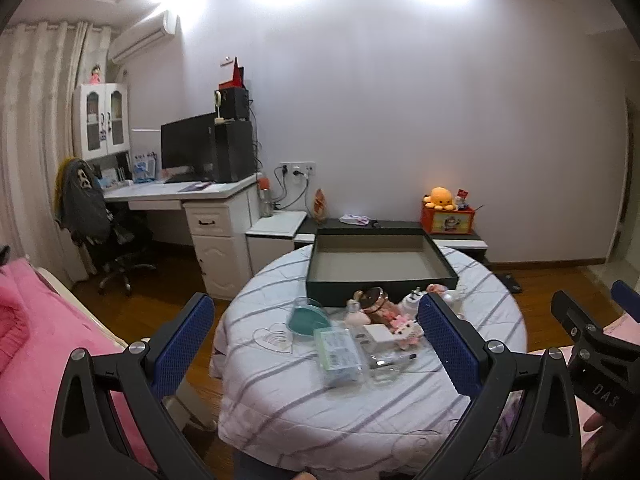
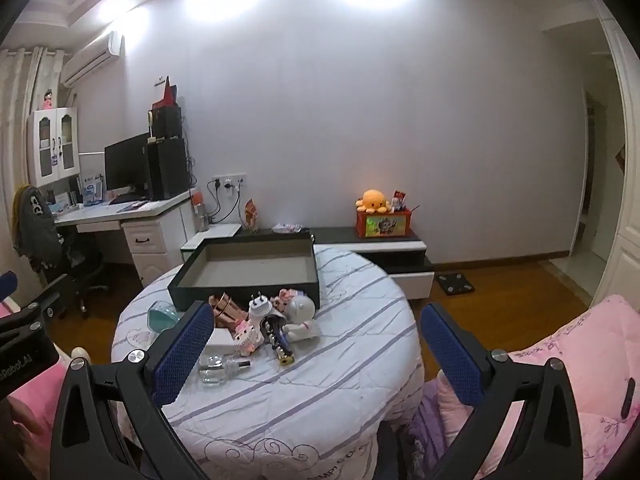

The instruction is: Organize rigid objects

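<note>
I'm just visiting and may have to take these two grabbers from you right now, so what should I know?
Left gripper: open, empty, held above the table.
Right gripper: open, empty too.
Dark tray: at the far side of the round table, nothing in it.
Clutter sits in front of the tray: teal heart dish, clear bottle, white figurine, pink block toy.
Done: nothing visible. Left: seemingly everything into the tray.
</note>
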### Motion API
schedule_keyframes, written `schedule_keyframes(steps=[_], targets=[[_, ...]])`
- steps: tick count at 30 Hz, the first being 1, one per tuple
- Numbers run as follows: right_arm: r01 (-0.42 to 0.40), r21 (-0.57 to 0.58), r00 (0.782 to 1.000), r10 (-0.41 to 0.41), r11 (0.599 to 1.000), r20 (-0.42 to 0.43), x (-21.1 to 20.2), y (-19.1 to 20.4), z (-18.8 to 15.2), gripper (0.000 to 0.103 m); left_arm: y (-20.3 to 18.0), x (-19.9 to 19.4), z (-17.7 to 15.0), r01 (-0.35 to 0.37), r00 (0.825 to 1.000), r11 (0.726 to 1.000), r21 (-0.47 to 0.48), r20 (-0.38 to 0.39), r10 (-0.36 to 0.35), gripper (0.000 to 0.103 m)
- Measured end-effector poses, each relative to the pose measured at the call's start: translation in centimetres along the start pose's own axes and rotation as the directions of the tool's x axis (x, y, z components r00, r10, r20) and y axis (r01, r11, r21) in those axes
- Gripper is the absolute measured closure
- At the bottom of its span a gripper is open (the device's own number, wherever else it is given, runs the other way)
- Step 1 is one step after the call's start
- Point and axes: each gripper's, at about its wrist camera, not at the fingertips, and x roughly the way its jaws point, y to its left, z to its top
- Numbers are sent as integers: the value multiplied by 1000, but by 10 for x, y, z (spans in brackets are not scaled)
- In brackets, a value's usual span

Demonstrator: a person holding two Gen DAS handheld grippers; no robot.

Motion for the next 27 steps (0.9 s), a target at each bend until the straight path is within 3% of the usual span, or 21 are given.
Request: schedule_keyframes(steps=[11, 27], targets=[[4, -23, 999, -3, 1000, 45, -19, 5, 8, 0, 1, -20, 7, -10, 999, 1000, -7, 47, 11, 0], [-7, -22, 999, 8, 1000, 54, -23, 11, 11, 0, 2, -23, 10, -12, 999, 1000, 1, 39, 12, 0]])
